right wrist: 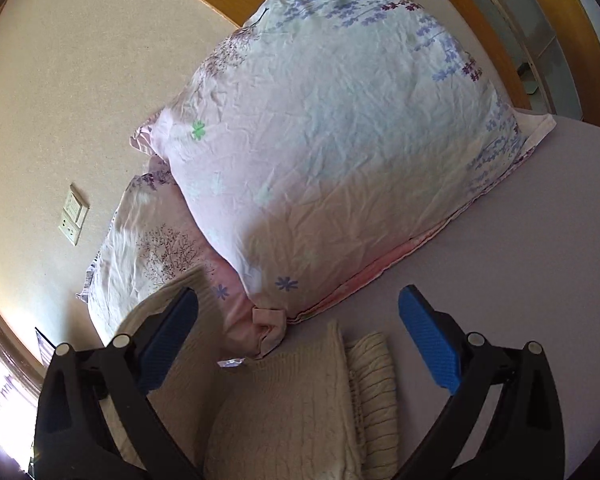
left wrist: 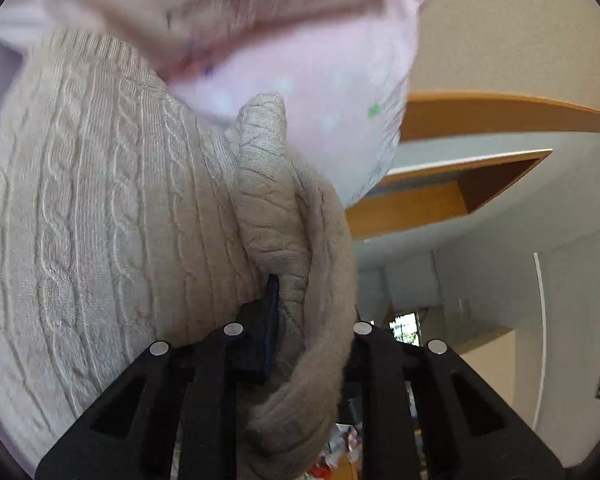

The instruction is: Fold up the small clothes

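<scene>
A: Left wrist view first: the beige cable-knit sweater [left wrist: 100,208] fills most of it, lifted close to the lens; a bunched fold of it runs straight down between the black fingers, and the left gripper [left wrist: 296,320] is clamped on that fold, jaws nearly together with only the thickness of knit between them; a dark pad shows pressed against the cloth.

B: How will it handle, do you reckon?

A: Soft and limp, I'd judge; thick enough to bunch and hold a crease loosely, light enough for one gripper, and not slippery, since the ribbing gives the pads something to bite; nothing fragile about it, though a loose knit can stretch if hauled by one corner.

B: So where to take hold?

A: At a hem or a folded edge, pinching both layers; a grab in the middle only makes a lump.

B: And the other side?

A: In the right wrist view the right gripper [right wrist: 300,312] stands wide apart, blue pads well separated, holding nothing and touching nothing I can make out; beneath it another part of the sweater [right wrist: 296,408] lies on the lilac bed sheet [right wrist: 520,240], just beside the floral pillow [right wrist: 340,140]; whether the left finger brushes the knit behind it, I cannot tell.
</scene>
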The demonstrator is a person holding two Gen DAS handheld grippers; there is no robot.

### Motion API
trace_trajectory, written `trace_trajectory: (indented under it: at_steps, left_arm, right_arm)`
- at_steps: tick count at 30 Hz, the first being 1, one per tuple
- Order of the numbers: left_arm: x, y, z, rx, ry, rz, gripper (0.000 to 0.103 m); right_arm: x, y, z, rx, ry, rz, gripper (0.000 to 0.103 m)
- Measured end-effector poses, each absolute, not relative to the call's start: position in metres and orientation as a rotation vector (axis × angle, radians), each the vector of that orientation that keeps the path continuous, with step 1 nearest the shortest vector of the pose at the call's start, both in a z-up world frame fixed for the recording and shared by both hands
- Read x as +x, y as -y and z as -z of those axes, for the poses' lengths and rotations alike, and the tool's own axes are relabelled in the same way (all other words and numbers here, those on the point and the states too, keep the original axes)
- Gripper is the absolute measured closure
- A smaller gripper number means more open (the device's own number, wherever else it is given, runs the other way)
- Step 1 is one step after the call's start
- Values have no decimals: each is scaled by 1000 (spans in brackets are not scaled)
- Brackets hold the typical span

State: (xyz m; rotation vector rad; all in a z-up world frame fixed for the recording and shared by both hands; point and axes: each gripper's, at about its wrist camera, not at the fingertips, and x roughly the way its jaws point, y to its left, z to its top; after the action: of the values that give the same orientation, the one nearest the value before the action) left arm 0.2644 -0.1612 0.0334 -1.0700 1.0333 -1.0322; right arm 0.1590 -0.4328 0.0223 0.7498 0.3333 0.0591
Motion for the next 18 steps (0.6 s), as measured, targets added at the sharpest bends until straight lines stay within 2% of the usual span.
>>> trace_trajectory:
  at_steps: [2, 5, 6, 7, 8, 12, 15, 18]
  left_arm:
    - [271, 197, -12, -1065, -1174, 1015, 82]
    - [265, 188, -21, -1061, -1093, 1076, 77]
    - [260, 174, -33, -1003, -1031, 1048, 57]
    - [254, 158, -43, -954, -972, 1010, 31]
    - [249, 142, -52, -899, -926, 946, 24]
    - [238, 97, -67, -625, -880, 684, 23]
    - [241, 86, -45, -538, -978, 601, 22]
    - [244, 84, -17, -576, -1070, 619, 22]
  right_arm:
    - [162, 439, -17, 725, -373, -55, 3]
    - [168, 445, -10, 763, -449, -126, 3]
    - [171, 444, -9, 779, -477, -165, 3]
    - [174, 441, -8, 781, -506, -201, 3]
    - [177, 437, -7, 764, -539, -218, 3]
    - [187, 424, 1, 690, -667, -143, 4]
    - [198, 427, 24, 780, -784, -176, 4]
    - [203, 426, 37, 819, -840, -205, 4]
